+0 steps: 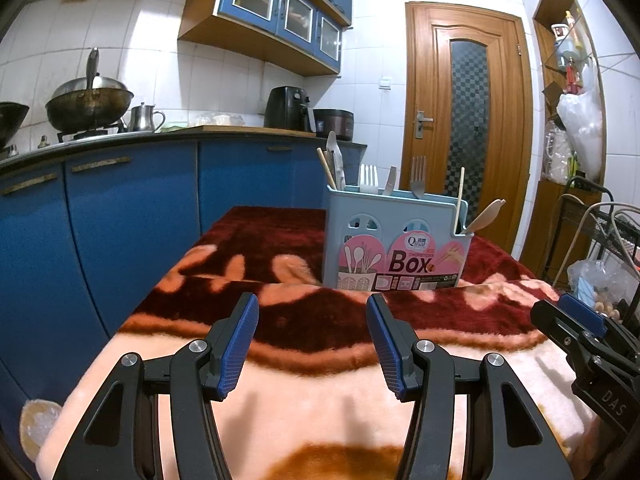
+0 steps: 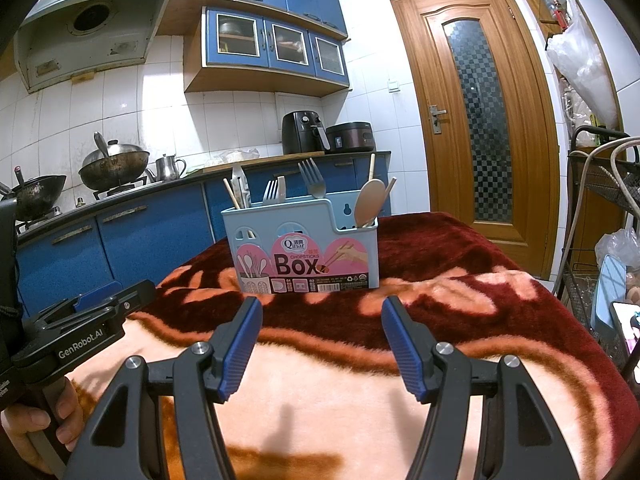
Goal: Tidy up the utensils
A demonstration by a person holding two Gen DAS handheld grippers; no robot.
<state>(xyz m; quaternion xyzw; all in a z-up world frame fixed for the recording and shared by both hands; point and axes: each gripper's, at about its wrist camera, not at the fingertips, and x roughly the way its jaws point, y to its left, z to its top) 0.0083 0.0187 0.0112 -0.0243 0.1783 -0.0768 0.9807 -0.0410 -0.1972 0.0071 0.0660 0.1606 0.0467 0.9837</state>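
The box (image 1: 396,240) – a pale blue plastic utensil holder with a pink label reading "Box" – stands upright on the blanket (image 1: 280,360), toward the far end of the table and well apart from both grippers. It holds the utensils: chopsticks (image 1: 326,170) and a white knife (image 1: 336,164) at its left end, a white fork (image 1: 369,179) and a metal fork (image 1: 418,178) in the middle, and a wooden spoon (image 2: 370,202) leaning in the lower right compartment beside 1 more chopstick (image 1: 461,190). The left gripper (image 1: 312,344) hovers low over the blanket, jaws spread wide with nothing between them. The right gripper (image 2: 322,346) hangs alongside it – likewise released and empty. Behind stand blue cabinets (image 1: 120,220), a wok (image 1: 90,106) on the stove, and a wooden door (image 1: 466,120).
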